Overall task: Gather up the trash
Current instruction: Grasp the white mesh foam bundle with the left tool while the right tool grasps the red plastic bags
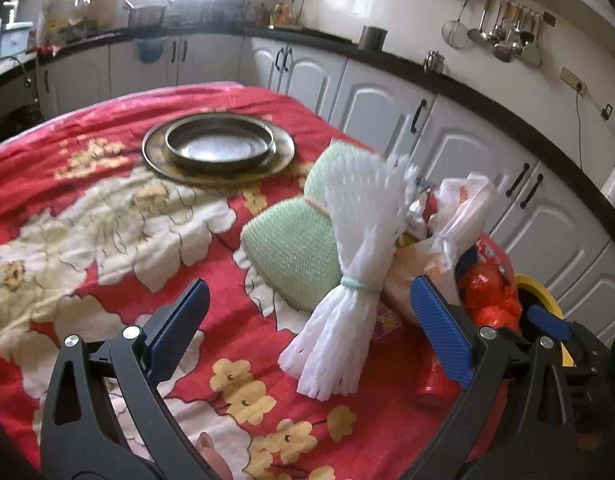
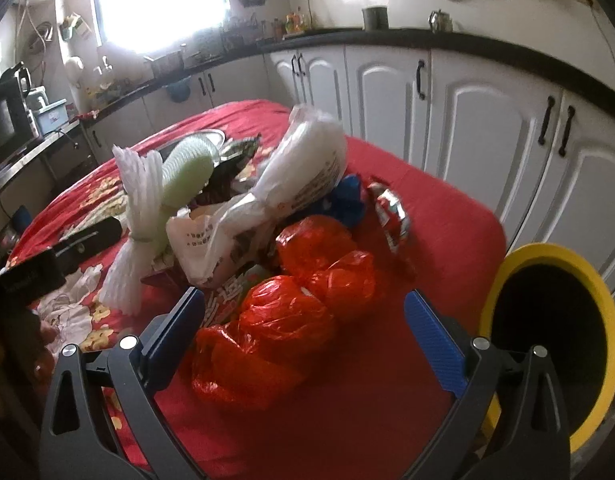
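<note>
A heap of trash lies on the red flowered tablecloth. A white foam net bundle tied with a band stands between the open fingers of my left gripper, with green foam nets behind it. My right gripper is open around crumpled red plastic bags. Behind them lie a white plastic bag, a blue bag and a shiny wrapper. A yellow-rimmed black bin stands off the table's right edge; it also shows in the left wrist view.
A metal bowl on a brass plate sits at the table's far side. White kitchen cabinets with a black counter run behind and to the right. The left gripper's body shows at left in the right wrist view.
</note>
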